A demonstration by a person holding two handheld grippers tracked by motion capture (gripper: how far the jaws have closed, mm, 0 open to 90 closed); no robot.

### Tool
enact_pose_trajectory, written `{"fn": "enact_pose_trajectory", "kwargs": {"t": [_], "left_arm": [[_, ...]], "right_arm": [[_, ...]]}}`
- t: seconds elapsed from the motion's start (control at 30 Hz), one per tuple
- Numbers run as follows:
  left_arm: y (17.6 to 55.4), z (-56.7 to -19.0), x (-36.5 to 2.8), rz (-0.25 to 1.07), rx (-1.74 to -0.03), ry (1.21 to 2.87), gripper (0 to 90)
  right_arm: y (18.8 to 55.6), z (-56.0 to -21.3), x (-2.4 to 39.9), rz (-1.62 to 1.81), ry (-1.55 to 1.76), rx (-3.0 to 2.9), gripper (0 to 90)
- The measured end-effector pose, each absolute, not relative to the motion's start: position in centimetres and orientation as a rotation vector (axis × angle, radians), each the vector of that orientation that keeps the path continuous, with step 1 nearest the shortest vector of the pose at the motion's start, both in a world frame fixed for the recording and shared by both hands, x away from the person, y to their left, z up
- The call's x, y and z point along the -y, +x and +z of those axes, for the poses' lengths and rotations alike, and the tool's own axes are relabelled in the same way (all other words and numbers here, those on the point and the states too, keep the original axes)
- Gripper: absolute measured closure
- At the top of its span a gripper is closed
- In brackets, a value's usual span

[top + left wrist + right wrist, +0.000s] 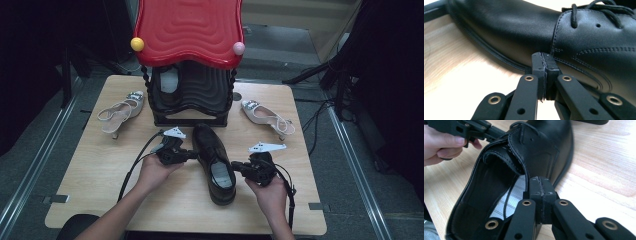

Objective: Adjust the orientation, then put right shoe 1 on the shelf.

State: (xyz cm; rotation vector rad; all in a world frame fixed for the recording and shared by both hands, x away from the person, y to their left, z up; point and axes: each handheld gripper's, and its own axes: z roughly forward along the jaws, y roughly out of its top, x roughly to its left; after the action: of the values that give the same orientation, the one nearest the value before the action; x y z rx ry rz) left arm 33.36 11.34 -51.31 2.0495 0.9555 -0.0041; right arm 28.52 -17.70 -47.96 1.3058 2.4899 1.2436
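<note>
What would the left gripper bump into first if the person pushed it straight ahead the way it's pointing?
The black shoe. The left gripper, jaws closed, points at the shoe's side just below the laces and looks nearly against the leather already; whether it touches is hard to tell.

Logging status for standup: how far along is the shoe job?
Done: one dark shoe already sits in the rack. In hand: left gripper and right gripper, both shut, flank the black shoe on the table. Left: racking it; two pale heels wait outside.
</note>
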Motion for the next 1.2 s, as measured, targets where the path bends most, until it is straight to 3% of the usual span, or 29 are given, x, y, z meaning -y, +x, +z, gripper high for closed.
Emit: {"fn": "enact_pose_trajectory", "kwargs": {"t": [0.2, 0.43, 0.5, 0.7, 0.9, 1.2], "left_arm": [[33.7, -51.4, -10.9, -0.007, -0.952, 2.043, 89.6], [33.8, -50.5, -12.0, -0.023, -0.941, 2.062, 72.8], [33.6, -49.9, -12.1, -0.028, -0.936, 2.078, 60.7], [33.3, -48.2, -12.8, -0.037, -0.921, 2.064, 51.5], [32.9, -46.4, -13.5, -0.051, -0.912, 2.054, 46.9], [33.2, -45.5, -13.9, -0.051, -0.913, 2.057, 47.2]], "right_arm": [[28.5, -47.8, 18.0, 1.248, 1.308, -2.483, 90.0], [28.6, -47.3, 18.5, 1.256, 1.321, -2.473, 86.6], [28.5, -46.5, 18.9, 1.286, 1.337, -2.452, 83.8], [28.0, -45.2, 19.0, 1.315, 1.359, -2.454, 79.4], [27.3, -44.3, 17.7, 1.306, 1.327, -2.482, 74.3], [26.9, -44.8, 15.1, 1.245, 1.246, -2.551, 69.3]]}}
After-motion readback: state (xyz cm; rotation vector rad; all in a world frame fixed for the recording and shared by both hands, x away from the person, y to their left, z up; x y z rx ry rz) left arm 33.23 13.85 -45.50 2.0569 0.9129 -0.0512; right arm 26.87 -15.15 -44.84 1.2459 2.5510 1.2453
